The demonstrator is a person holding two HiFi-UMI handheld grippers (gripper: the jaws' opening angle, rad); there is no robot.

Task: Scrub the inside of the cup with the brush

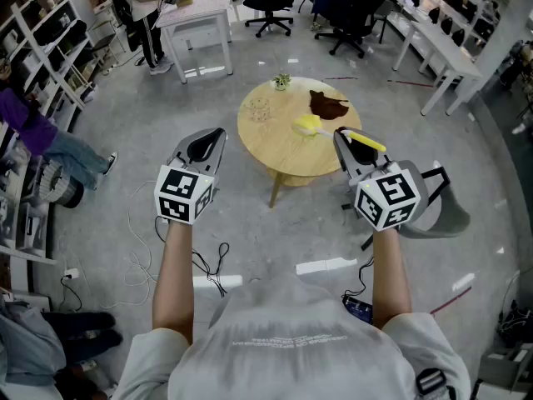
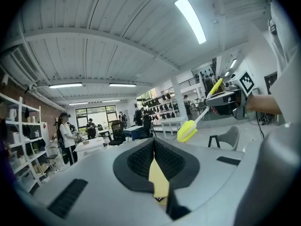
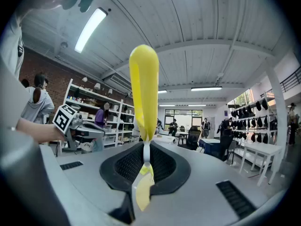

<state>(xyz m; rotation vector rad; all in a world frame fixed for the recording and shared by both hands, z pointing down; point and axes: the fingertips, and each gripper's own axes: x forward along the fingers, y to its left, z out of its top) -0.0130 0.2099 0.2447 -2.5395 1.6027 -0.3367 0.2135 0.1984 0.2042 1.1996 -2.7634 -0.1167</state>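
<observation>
Jaws of the right gripper are clamping a yellow brush by its thin white stem, pressed tight against it with no gap showing on either side. In the right gripper view the smooth yellow handle is rising straight up out of the pinch. In the head view the brush is lying crosswise to the gripper. Its bristled head is pointing toward the person's left and its handle is sticking out to the right.

Jaws of the left gripper are sitting fully together and gripping nothing; only a pale yellowish strip is showing along their seam. Both grippers are pointing roughly level and are being held well apart at about the same height, each on a bare forearm. Each one is appearing off to the side in the other's view.

Beyond the jaws, a round wooden table is standing on the grey floor. What looks like a clear cup is resting on the left part of its top, apart from the brush and touched by neither gripper. The brush head is showing against the middle of the table top. A brown cloth is lying on the far right side, and a small plant is sitting at the far edge.
</observation>
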